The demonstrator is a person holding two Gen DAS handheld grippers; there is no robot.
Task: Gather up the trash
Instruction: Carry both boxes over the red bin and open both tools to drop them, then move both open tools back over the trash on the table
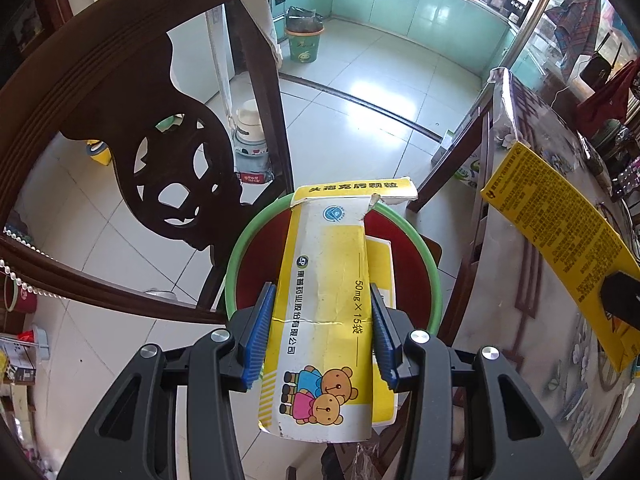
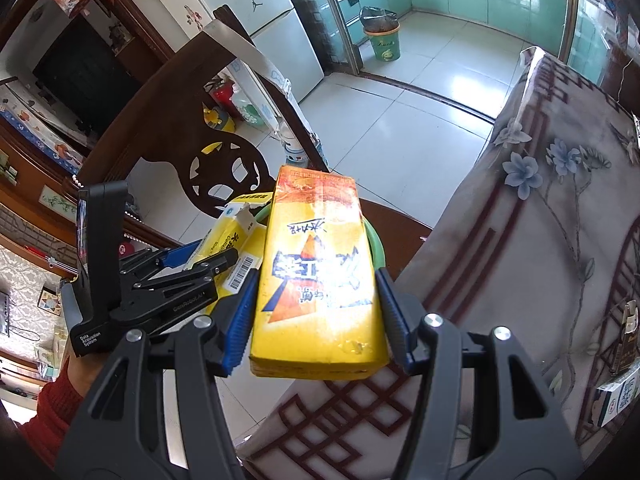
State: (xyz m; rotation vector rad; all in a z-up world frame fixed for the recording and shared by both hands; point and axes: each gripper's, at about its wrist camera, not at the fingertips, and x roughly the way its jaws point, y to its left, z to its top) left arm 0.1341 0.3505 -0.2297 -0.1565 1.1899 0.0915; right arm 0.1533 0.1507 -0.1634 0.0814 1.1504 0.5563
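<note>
Left wrist view: the left gripper [image 1: 320, 332] had its blue fingers [image 1: 258, 334] pinching a flattened medicine box [image 1: 324, 304] above a green-rimmed red bin [image 1: 434, 276]. Right wrist view: the right gripper [image 2: 316, 316] clamped a yellow carton [image 2: 318, 280] beside the cloth-covered surface [image 2: 520, 240], over the same bin.

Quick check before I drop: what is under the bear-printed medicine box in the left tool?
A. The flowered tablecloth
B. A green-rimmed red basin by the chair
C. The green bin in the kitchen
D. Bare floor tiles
B: in the left wrist view, the medicine box held in the left tool hangs over the green-rimmed red basin beside the chair.
</note>
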